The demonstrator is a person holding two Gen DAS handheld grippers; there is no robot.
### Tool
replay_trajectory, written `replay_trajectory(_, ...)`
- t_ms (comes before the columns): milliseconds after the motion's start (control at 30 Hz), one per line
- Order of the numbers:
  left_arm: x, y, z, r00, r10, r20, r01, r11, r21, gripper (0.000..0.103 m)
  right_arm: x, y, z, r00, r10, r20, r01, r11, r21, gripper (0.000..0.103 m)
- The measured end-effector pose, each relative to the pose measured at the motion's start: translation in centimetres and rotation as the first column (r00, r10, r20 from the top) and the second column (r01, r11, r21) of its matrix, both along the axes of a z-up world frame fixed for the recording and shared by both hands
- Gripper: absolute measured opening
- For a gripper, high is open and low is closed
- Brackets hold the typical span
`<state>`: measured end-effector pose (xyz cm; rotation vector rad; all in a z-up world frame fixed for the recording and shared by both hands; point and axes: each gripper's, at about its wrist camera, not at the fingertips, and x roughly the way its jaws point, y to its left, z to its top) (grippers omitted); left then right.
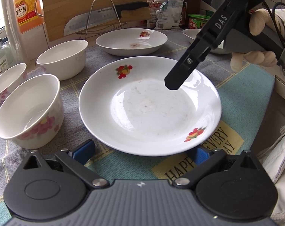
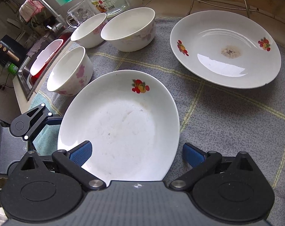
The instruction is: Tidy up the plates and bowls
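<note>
I am lining up both claws on the near plate (image 2: 119, 124), lying flat on the cloth (image 2: 227, 122). My right gripper (image 2: 137, 153) is spread wide, holding nothing, straddling the six o'clock rim. My left gripper (image 1: 142, 152) is likewise wide and empty. Next I judge closing on the rim, then stacking onto the far plate (image 2: 225, 50) at one o'clock.

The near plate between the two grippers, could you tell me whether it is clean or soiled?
Soiled: the near plate shows faint smears and specks across its centre.
</note>
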<state>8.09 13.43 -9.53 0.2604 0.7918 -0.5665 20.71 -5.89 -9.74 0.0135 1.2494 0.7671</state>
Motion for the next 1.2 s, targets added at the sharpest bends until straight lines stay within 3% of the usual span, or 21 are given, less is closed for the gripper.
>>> replay_trajectory(467, 0.8, 0.6, -0.1, 0.987, -0.159, 0.021, 0.16, 0.987, -0.03, 0.1, 1.3, 0.4, 0.1, 0.998, 0.037, -0.042, -0.036, 0.999, 0.029, 0.103)
replay_trajectory(1200, 0.9, 1.0, -0.1, 0.977, -0.212, 0.017, 0.213, 0.977, -0.033, 0.1, 3.4, 1.3, 0.3, 0.991, 0.044, -0.123, -0.036, 0.997, 0.066, 0.103)
